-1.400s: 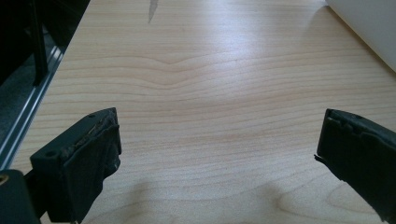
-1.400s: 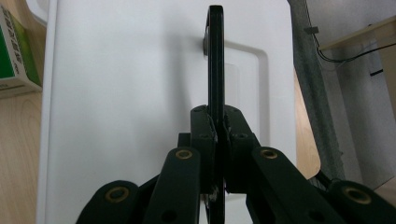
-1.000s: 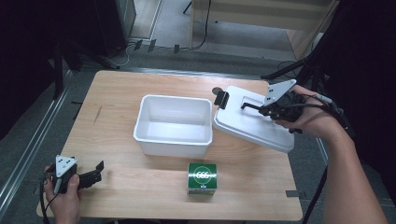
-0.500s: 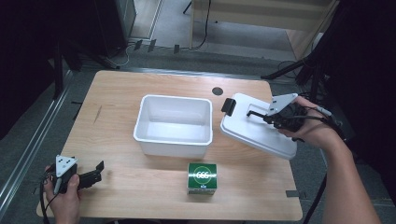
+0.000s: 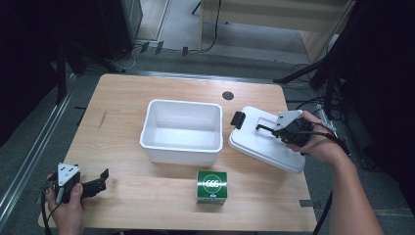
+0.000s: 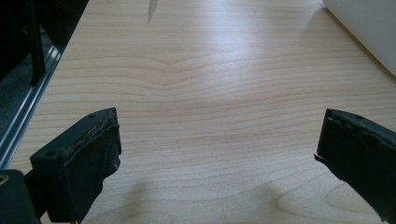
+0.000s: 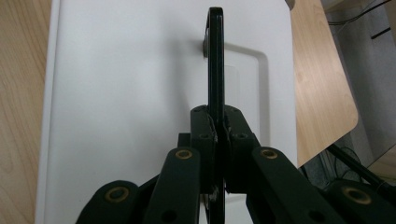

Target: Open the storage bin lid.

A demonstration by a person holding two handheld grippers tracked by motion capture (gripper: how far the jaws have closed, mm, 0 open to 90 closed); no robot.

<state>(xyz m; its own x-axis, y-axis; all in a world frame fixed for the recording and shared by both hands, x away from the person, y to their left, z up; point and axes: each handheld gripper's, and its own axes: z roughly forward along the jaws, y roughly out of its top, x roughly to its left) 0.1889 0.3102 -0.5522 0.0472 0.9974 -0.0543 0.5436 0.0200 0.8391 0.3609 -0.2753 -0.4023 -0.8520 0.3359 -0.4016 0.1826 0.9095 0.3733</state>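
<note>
Two grippers are at work over one wooden table [image 5: 147,88], whose bare top carries every item below. All positions are given relative to the white bin [image 5: 181,129], an open rectangular tub standing upright near the table centre; its inside looks bare in the high view.

White lid [image 5: 266,142]: just right of the bin, close to its right wall; whether the two touch cannot be told. The lid's far-left corner carries a black latch [image 5: 237,119]. The lid appears tilted, with its left end nearer the bin and its right end reaching the table's right edge. A black handle [image 7: 215,56] stands upright from the lid's recessed centre, seen edge-on in the right gripper view.

Green box [image 5: 212,186]: in front of the bin, towards the person, just off the bin's near-right corner and apart from it. Its top bears a white ring and the figures 666.

Right gripper [image 5: 264,128]: right of the bin, above the lid. Its jaws are closed together on the black handle, one on each face.

Left gripper [image 5: 103,177]: well to the near-left of the bin, by the table's near-left corner, held in the person's left hand [image 5: 68,205]. Its jaws stand wide apart over bare wood, clamping nothing.
</note>
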